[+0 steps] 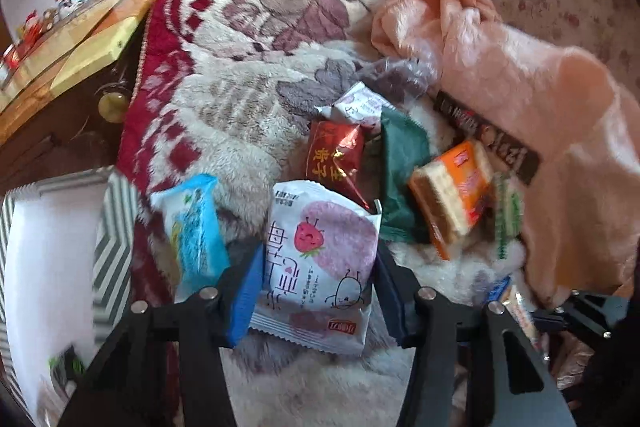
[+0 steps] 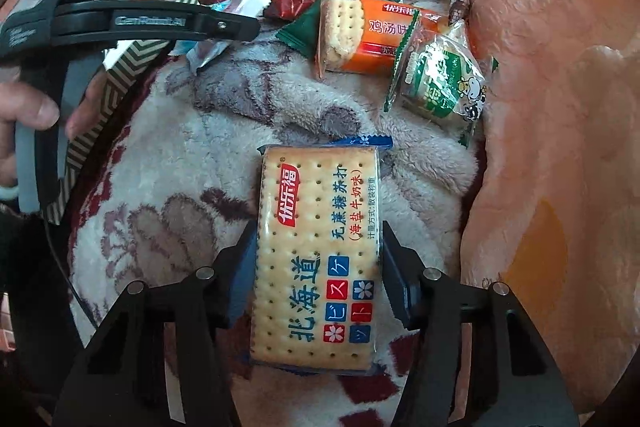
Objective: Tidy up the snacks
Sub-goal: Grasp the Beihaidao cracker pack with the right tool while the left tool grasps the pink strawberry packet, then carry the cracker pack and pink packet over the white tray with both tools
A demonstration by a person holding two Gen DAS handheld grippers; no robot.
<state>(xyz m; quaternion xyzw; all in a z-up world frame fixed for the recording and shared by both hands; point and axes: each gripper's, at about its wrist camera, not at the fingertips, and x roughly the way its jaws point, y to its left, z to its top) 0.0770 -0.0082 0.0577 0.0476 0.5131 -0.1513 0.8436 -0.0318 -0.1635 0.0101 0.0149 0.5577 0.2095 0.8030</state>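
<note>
1. The left gripper [image 1: 318, 283] clamps a white strawberry-print snack packet [image 1: 320, 259], its blue pads pressed against both side edges, at the bottom centre of the left wrist view.
2. The right gripper [image 2: 318, 267] grips a blue-trimmed cracker pack [image 2: 316, 255] by its long sides, low in the centre of the right wrist view.
3. Just left of the white packet lies a light blue snack bag [image 1: 196, 223]; above it sit a red packet [image 1: 336, 155] and a dark green wrapper [image 1: 400, 167].
4. To the right rests an orange cracker pack [image 1: 452, 191], partly over the green wrapper.
5. Everything lies on a floral fleece blanket [image 1: 248, 39]; a peach blanket [image 1: 540, 87] is bunched at the right.
6. A striped box [image 1: 114, 227] stands at the lower left edge.
</note>
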